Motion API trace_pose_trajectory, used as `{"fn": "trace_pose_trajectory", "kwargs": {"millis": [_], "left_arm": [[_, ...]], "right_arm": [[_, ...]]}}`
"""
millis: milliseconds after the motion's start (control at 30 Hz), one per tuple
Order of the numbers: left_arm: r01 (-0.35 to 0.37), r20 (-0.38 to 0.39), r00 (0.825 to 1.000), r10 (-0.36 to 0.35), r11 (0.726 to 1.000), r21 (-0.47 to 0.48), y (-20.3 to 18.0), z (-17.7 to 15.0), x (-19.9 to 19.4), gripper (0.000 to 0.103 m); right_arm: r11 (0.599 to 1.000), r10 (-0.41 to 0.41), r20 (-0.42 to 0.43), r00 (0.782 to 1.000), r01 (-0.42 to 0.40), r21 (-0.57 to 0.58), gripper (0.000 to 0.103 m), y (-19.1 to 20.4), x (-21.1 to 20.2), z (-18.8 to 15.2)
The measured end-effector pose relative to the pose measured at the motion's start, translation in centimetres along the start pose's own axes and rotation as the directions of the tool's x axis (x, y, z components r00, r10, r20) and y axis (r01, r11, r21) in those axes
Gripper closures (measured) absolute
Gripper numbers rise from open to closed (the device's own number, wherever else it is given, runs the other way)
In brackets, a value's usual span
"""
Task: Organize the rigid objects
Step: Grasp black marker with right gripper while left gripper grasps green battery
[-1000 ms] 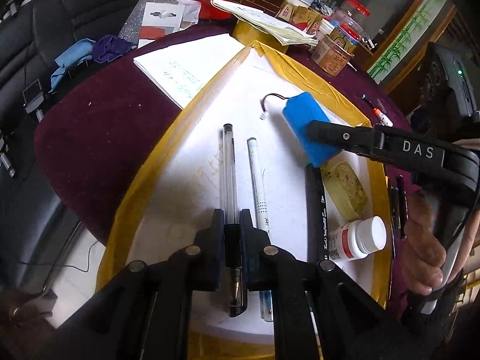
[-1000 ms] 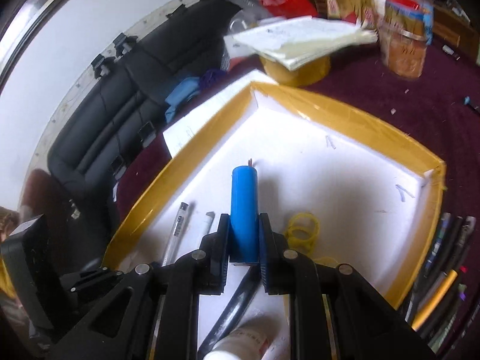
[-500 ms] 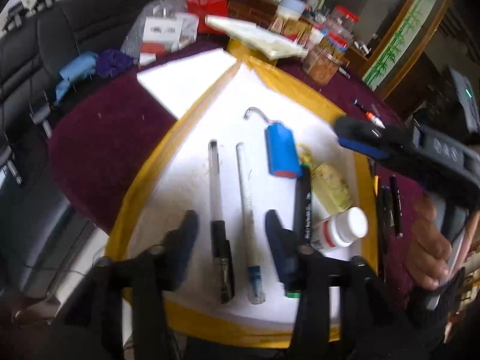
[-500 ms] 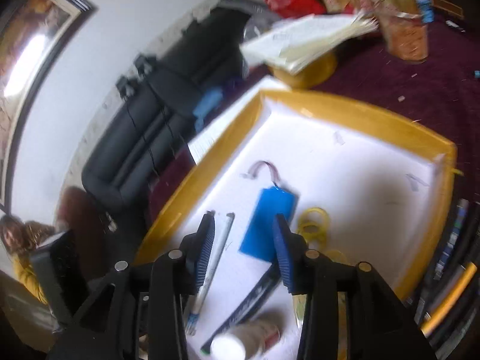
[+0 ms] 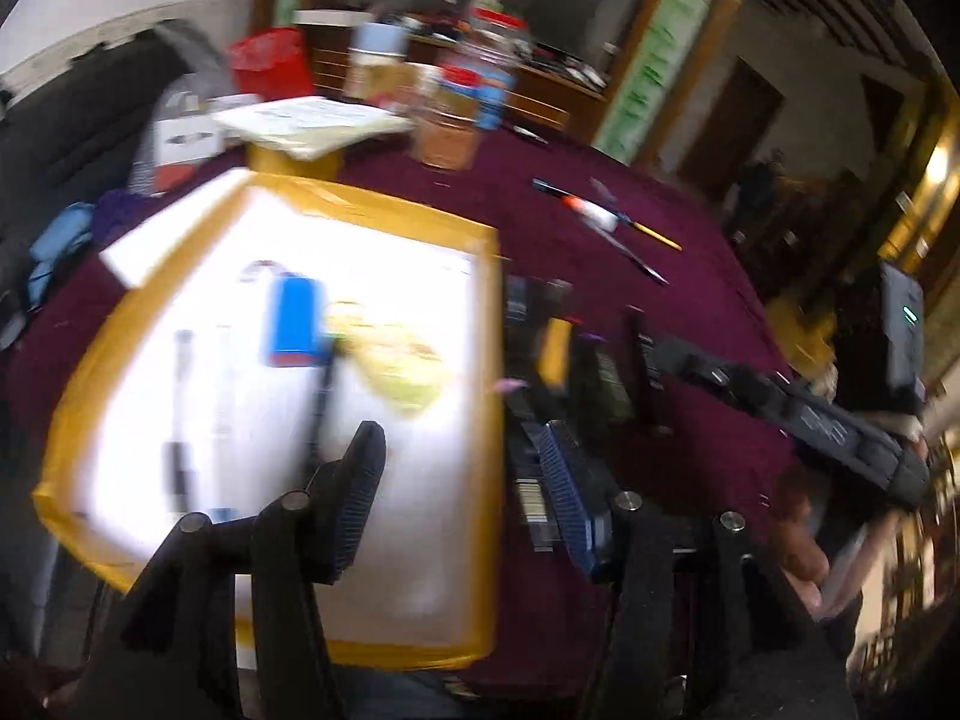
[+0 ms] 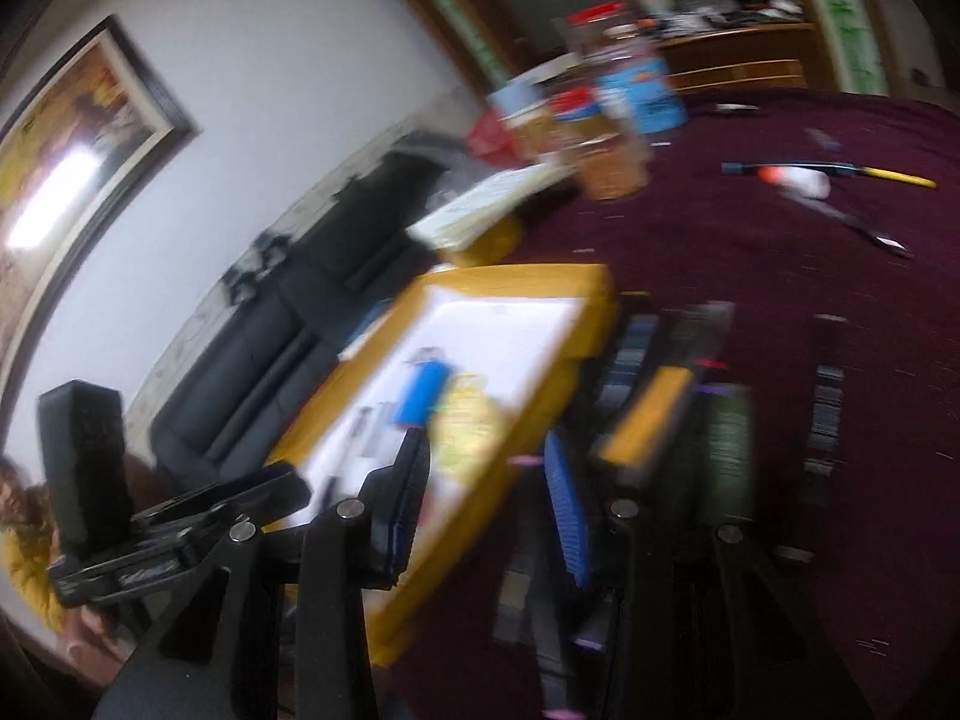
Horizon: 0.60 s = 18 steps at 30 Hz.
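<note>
A yellow-rimmed white tray (image 5: pixel 493 324) lies on the maroon cloth. It holds a blue battery pack (image 5: pixel 294 321) (image 6: pixel 423 393), a clear pen with a black grip (image 5: pixel 179 420), a white pen (image 5: pixel 225 384), a black marker (image 5: pixel 321 396) and yellow tape rolls (image 5: pixel 396 372). My left gripper (image 5: pixel 459 441) hovers over the tray's right rim, its jaws opening with nothing between them. My right gripper (image 6: pixel 485 453) is open and empty above the same rim. Several pens and markers (image 5: pixel 594 360) (image 6: pixel 726 432) lie in a row just right of the tray. The view is blurred.
Jars (image 5: pixel 462 114), a stack of papers (image 5: pixel 312 120) on a yellow roll and a red basket (image 5: pixel 270 60) stand at the table's far side. Loose pens (image 5: pixel 600 216) lie far right. A white notepad (image 5: pixel 156 234) sits left of the tray, with a black sofa (image 6: pixel 258 372) beyond.
The left gripper opened and left the black-grip pen in the tray. The right gripper let go of the blue battery pack. Both swung right, toward the row of pens beside the tray.
</note>
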<state>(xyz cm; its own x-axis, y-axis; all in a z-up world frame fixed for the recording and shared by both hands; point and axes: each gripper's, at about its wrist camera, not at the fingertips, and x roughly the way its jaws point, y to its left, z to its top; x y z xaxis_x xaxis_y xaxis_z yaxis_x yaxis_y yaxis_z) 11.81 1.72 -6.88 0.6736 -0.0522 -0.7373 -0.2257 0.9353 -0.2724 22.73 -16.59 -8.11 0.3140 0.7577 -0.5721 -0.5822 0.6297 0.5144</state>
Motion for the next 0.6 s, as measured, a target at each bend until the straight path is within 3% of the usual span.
{"fn": "trace_pose_trajectory", "kwargs": {"millis": [133,200,300,467,600], "left_arm": [[-0.006,-0.031,0.999,0.008,0.998,0.068,-3.7,0.5,1.6,0.051],[0.0,-0.054,0.999,0.004,0.997,0.081,-5.0,0.7,2.5,0.051],[0.02,-0.074,0.997,-0.014,0.996,0.083,-6.1,0.9,3.8,0.051],[0.048,-0.124,0.992,-0.036,0.994,0.1,-7.6,0.6,6.0,0.051],[0.056,-0.148,0.988,-0.037,0.99,0.127,-8.6,1.1,7.5,0.051]], "right_arm": [[0.985,-0.15,-0.012,0.989,0.15,0.081,0.068,-4.7,-1.6,1.9],[0.969,-0.213,-0.064,0.975,0.22,0.117,0.068,-7.5,-1.1,2.9],[0.961,-0.244,-0.105,0.964,0.255,0.109,0.069,-9.8,0.5,2.8],[0.958,-0.267,-0.132,0.955,0.278,0.072,0.075,-11.2,3.4,1.7],[0.933,-0.361,-0.123,0.925,0.357,-0.051,0.078,-9.3,4.8,1.5]]}}
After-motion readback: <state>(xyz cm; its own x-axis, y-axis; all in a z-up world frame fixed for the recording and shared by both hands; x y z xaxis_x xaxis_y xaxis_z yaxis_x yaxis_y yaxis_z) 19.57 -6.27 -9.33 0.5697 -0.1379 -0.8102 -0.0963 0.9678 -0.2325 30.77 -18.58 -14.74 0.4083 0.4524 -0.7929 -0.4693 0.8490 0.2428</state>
